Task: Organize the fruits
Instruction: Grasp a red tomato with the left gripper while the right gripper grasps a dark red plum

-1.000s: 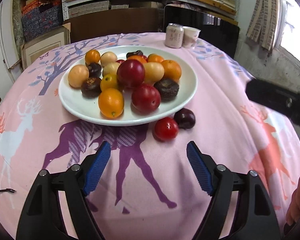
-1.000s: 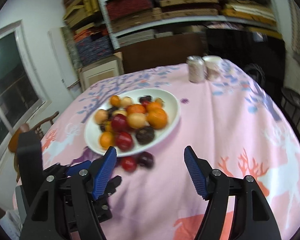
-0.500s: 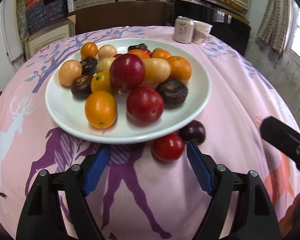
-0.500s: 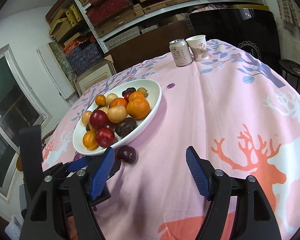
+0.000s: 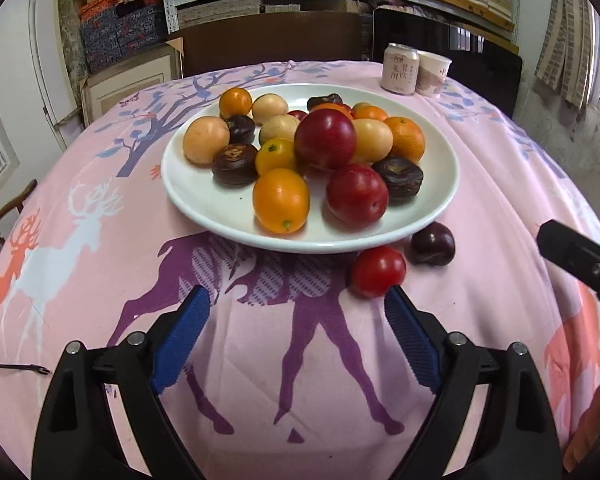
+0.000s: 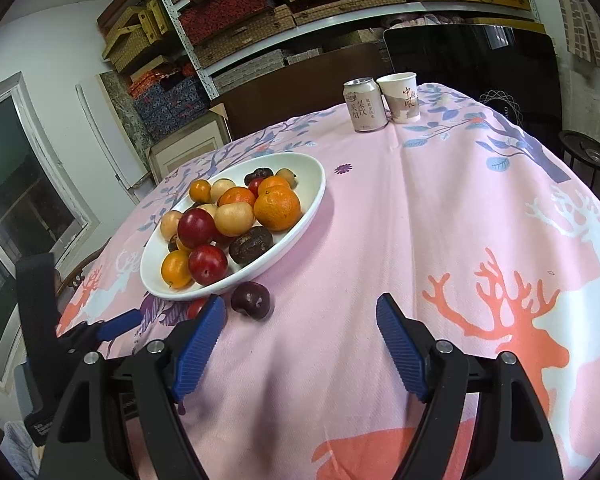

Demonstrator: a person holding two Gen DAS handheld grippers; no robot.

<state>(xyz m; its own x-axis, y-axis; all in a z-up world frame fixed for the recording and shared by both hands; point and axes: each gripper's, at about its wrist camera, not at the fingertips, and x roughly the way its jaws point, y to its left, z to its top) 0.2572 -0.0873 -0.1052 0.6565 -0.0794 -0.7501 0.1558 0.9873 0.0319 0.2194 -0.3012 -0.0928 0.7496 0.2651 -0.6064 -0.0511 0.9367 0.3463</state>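
A white plate [image 5: 204, 200] [image 6: 312, 196] on the pink tablecloth carries several fruits: red plums, oranges, pale round fruits and dark brown ones. Two fruits lie on the cloth by its near rim: a small red one [image 5: 378, 271] [image 6: 197, 307] and a dark purple one [image 5: 433, 243] [image 6: 251, 300]. My left gripper [image 5: 296, 314] is opening, with nothing between its jaws; its right fingertip [image 5: 394, 300] is just below the red fruit. My right gripper [image 6: 300, 320] is opening too, empty, with the dark fruit just beyond its left fingertip [image 6: 214, 310].
A drink can [image 5: 400, 68] [image 6: 365, 105] and a paper cup [image 5: 433, 73] [image 6: 401, 97] stand at the table's far side. Shelves with boxes fill the back wall. A dark chair back [image 6: 472, 60] stands behind the table. The right gripper's body [image 5: 580, 260] shows at the left wrist view's right edge.
The left gripper moved in toward the plate, then drew back a little, and its jaws widened. The right gripper sank toward the cloth and its jaws spread; the two loose fruits stayed put.
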